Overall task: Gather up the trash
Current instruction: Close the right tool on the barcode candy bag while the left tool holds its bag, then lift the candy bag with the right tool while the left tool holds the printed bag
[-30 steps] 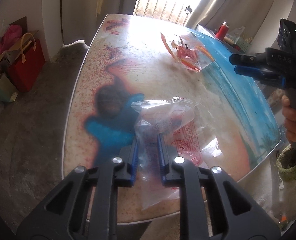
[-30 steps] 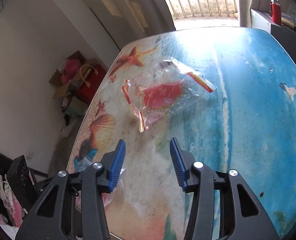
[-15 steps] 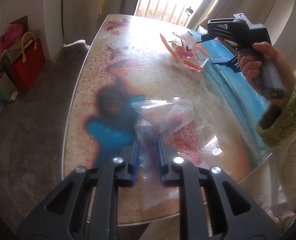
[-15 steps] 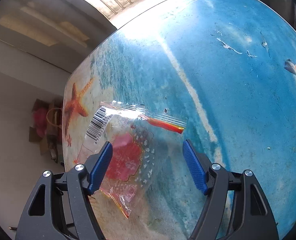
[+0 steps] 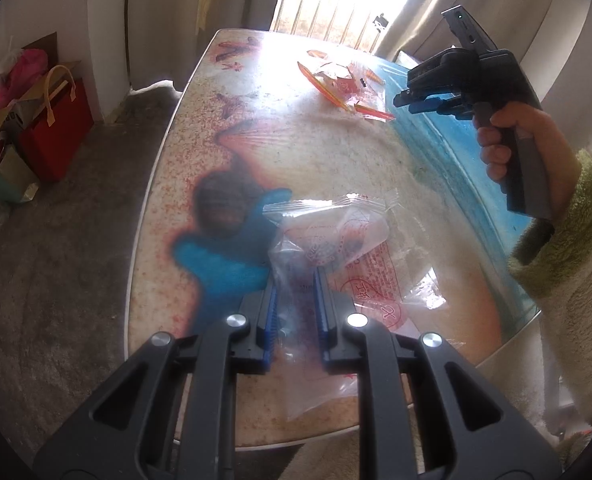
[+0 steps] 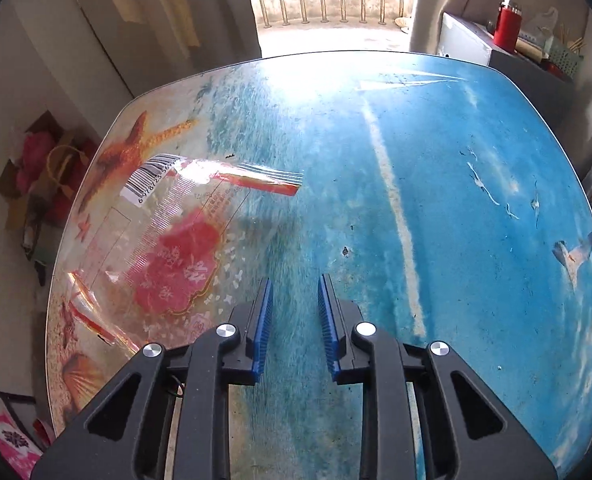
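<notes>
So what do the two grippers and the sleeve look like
Both the left gripper and the right gripper have black plastic arms with silver rivets and ribbed blue pads on the fingers. The sleeve is fluffy pale green fleece.

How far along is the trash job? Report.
Done: nothing shows as binned yet. In hand: the left gripper grips the clear bag. Left: the red wrapper lies on the table beside the right gripper, whose jaws have just been closing with nothing between them.
</notes>
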Action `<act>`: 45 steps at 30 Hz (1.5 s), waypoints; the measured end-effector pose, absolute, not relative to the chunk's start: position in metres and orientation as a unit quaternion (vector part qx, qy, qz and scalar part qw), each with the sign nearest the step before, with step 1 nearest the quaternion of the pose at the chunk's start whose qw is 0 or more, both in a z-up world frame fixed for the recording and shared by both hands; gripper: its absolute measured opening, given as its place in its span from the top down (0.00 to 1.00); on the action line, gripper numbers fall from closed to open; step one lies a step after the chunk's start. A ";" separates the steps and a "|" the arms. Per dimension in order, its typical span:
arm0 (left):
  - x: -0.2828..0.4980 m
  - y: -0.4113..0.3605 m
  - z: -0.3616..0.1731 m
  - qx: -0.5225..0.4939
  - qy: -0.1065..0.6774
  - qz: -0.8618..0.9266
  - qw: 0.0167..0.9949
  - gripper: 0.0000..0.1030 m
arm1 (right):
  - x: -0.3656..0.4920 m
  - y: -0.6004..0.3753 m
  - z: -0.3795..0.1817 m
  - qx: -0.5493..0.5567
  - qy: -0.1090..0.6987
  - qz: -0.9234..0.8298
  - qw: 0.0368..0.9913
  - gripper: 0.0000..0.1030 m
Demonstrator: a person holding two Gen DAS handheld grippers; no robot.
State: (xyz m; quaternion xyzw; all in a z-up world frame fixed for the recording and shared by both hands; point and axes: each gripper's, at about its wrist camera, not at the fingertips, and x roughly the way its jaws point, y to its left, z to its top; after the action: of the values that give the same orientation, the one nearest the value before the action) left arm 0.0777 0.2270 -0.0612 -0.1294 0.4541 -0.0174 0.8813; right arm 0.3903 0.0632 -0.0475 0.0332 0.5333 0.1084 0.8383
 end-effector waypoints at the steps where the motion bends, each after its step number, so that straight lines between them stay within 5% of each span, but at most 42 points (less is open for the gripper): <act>1: 0.077 0.227 -0.061 -0.130 0.454 -0.017 0.881 0.85 | 0.389 0.063 -0.040 0.045 0.527 0.116 0.841 0.75; 5: 0.077 0.226 -0.061 -0.126 0.454 -0.016 0.882 0.85 | 0.394 0.081 -0.014 0.049 0.503 0.149 0.850 0.45; 9: 0.077 0.226 -0.061 -0.127 0.454 -0.015 0.882 0.85 | 0.413 0.127 -0.004 0.005 0.497 0.185 0.848 0.30; 13: 0.077 0.227 -0.061 -0.129 0.454 -0.013 0.882 0.85 | 0.435 0.159 -0.026 -0.056 0.521 0.174 0.833 0.30; 19: 0.076 0.226 -0.060 -0.127 0.452 -0.011 0.883 0.85 | 0.420 0.147 -0.046 -0.068 0.538 0.193 0.817 0.70; 25: 0.076 0.227 -0.061 -0.126 0.451 -0.013 0.883 0.85 | 0.373 0.101 -0.041 -0.067 0.531 0.208 0.818 0.81; 34: 0.082 0.226 -0.061 -0.157 0.455 -0.035 0.876 0.86 | 0.262 -0.006 -0.028 -0.062 0.511 0.214 0.830 0.80; 45: 0.108 0.183 -0.058 -0.146 0.452 -0.089 0.876 0.89 | 0.187 -0.079 -0.019 0.042 0.512 0.172 0.840 0.37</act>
State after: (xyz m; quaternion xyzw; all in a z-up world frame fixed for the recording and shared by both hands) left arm 0.1083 0.1826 -0.0578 -0.1456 0.4520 -0.0891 0.8755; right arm 0.1867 -0.0793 -0.0191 0.0422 0.5120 0.1723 0.8405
